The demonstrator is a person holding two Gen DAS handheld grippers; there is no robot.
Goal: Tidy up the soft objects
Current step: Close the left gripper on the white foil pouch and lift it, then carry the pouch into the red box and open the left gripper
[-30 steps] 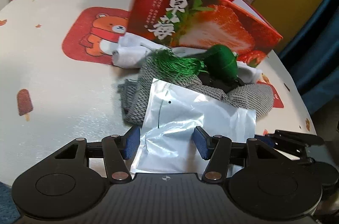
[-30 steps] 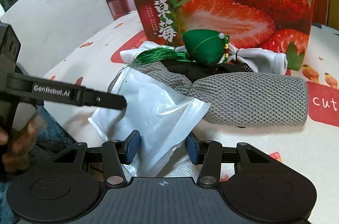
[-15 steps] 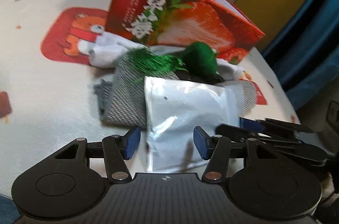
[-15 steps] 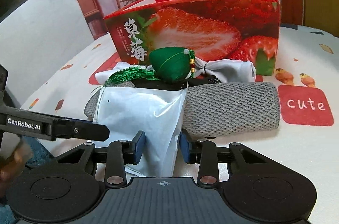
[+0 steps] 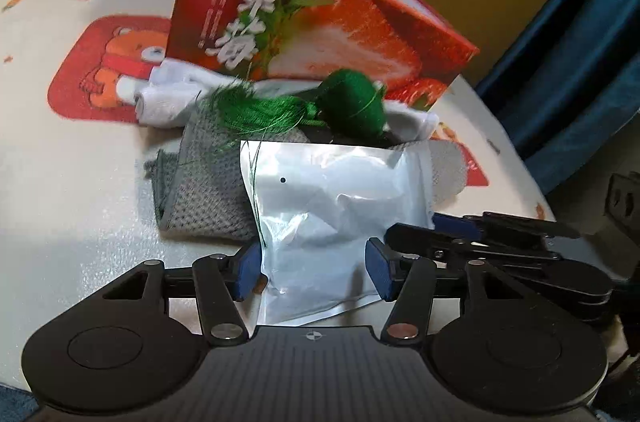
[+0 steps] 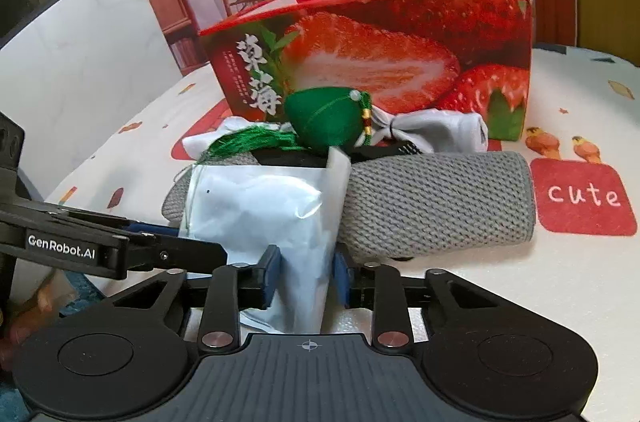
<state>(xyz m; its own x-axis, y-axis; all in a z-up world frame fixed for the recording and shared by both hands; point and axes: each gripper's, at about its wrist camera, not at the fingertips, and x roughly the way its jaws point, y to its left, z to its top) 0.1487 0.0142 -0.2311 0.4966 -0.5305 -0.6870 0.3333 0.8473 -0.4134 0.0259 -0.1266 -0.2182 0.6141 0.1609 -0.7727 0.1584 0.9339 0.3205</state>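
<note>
A white plastic pouch (image 5: 332,206) stands upright in front of a pile of soft things. My right gripper (image 6: 306,276) is shut on the pouch (image 6: 276,222) at its lower edge. My left gripper (image 5: 312,272) is open, its fingers on either side of the pouch's bottom. Behind lie a grey knitted cloth (image 6: 436,202), a green stuffed charm with a tassel (image 6: 326,120), a black item and a white cloth (image 6: 436,126). In the left wrist view the grey cloth (image 5: 204,182), the green charm (image 5: 352,104) and the right gripper (image 5: 408,231) show too.
A red strawberry-print box (image 6: 384,58) stands open-topped behind the pile; it also shows in the left wrist view (image 5: 304,22). The tablecloth (image 5: 60,162) is white with cartoon patches. A blue curtain (image 5: 580,54) hangs on the right. The left gripper's arm (image 6: 100,246) reaches in from the left.
My right gripper has closed on the pouch and stood it upright, turning it to face the left camera. My left gripper stays open around the pouch's bottom.
</note>
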